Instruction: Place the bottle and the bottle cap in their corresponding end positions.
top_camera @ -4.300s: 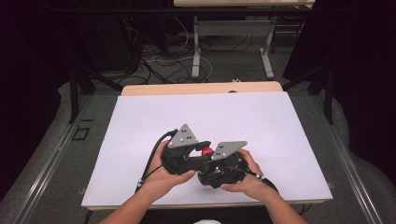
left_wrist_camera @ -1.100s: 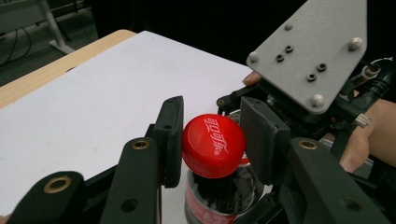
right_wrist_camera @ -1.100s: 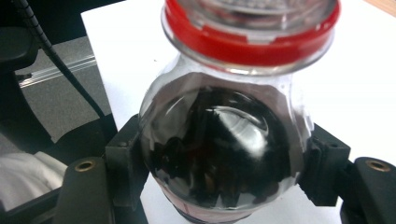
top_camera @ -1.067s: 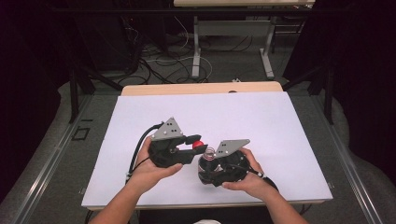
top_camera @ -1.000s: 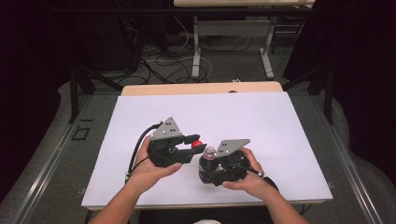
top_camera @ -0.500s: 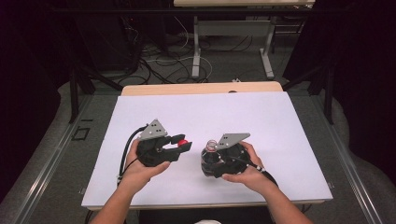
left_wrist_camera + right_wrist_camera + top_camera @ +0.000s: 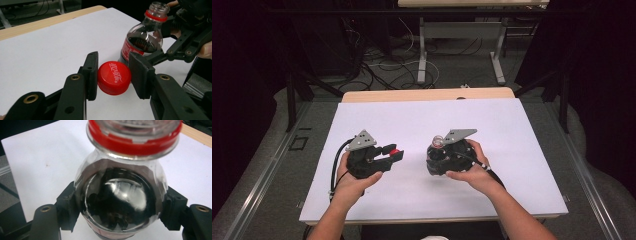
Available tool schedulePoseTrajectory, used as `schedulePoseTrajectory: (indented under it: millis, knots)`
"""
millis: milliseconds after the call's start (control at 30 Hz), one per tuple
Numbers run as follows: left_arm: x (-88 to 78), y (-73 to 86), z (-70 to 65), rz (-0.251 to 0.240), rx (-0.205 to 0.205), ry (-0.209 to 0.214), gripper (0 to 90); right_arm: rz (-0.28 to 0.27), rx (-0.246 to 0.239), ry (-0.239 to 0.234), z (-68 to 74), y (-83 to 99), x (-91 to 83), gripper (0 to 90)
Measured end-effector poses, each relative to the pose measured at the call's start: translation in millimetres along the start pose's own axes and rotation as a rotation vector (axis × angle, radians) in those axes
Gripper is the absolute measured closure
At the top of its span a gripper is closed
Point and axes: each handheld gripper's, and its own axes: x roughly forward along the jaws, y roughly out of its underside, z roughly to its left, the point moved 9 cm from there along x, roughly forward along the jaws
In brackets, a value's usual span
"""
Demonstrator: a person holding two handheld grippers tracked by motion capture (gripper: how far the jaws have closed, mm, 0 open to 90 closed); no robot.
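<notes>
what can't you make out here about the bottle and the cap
- Bottle base: in the right gripper view it is cut off by the bottom edge; in the left gripper view the cap and the left tongs cover it.
- Bottle label text: in the left gripper view, mostly covered by a tong pad.
- High view: the bottle is too small for its fill level to be read, with the right tongs around it.

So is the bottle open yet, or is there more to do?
It's open: the bottle has a bare mouth and only its red ring left at the neck. The red cap is off, pinched in the left gripper, away from the bottle. The right gripper clamps the bottle's body, dark drink inside. What's probably left: put the cap down on the table and let go of the bottle.
</notes>
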Motion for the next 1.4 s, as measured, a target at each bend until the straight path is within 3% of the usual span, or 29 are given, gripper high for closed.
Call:
schedulePoseTrajectory:
  millis: [167, 533, 767, 900, 1400]
  knots:
    - [-2.1, 3.6, 5.4, 0.0, -0.009, -0.015, 61.7, -0.006, 0.025, 0.005, -7.6, -10.8, 9.1, 30.0]
    - [-3.3, 9.4, 12.9, 0.0, -0.028, -0.03, 61.7, -0.022, 0.059, 0.099, -35.9, -31.4, 30.7, 30.0]
    - [-3.6, 12.9, 16.9, 0.004, -0.031, -0.037, 61.7, -0.046, 0.093, 0.119, -50.6, -41.6, 42.3, 30.0]
    - [-3.6, 13.4, 18.2, -0.006, -0.039, -0.045, 61.7, -0.022, 0.122, 0.127, -60.2, -44.2, 51.4, 30.0]
    - [-9.1, 21.1, 22.7, 0.0, -0.05, -0.049, 61.7, -0.005, 0.157, 0.187, -89.7, -47.5, 85.0, 29.9]
